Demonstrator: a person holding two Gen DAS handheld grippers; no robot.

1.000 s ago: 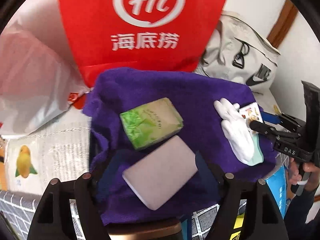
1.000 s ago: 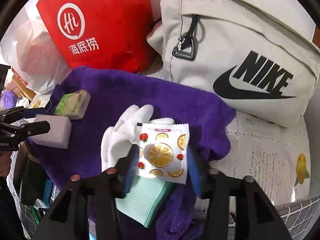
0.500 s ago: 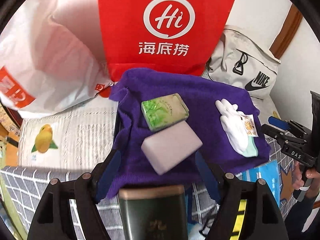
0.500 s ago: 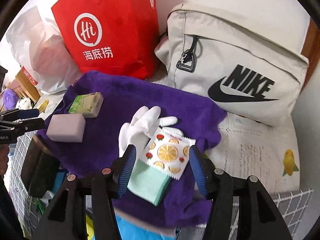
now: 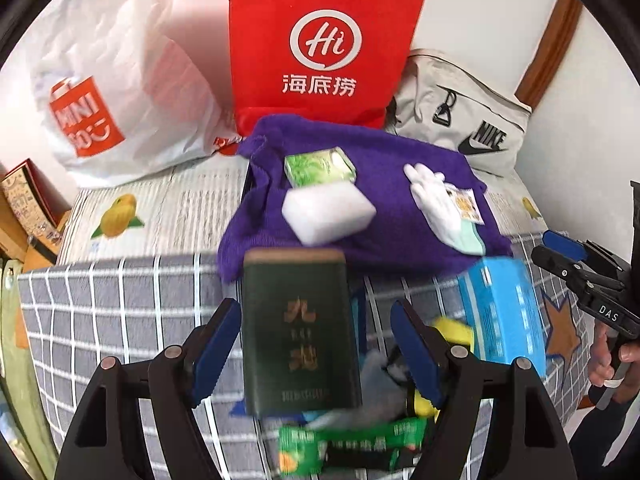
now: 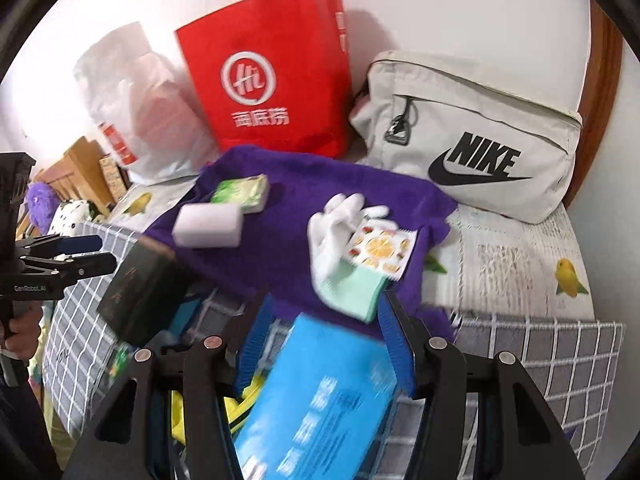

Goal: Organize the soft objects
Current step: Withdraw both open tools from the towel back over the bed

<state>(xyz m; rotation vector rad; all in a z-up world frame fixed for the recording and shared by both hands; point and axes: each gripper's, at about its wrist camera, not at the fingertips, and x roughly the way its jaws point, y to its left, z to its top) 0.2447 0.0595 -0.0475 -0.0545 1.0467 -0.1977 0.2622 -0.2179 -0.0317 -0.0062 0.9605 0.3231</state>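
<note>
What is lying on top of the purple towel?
On the purple towel lie a green packet, a pale sponge block, a white glove and a fruit-print sachet resting on the glove. What is beneath the towel is covered.

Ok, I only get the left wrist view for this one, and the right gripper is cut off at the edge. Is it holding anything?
Observer: No. The right gripper has its fingers apart with nothing pressed between them; a blue box sits below them.
Operator: Any soft things off to the left that I can't see?
Observer: Yes, a purple plush toy sits at the far left, next to some wooden furniture.
Operator: Does the red bag have handles? Its top is cropped for me.
Observer: It does. The red bag has thin white handles standing up above its top edge.
</note>
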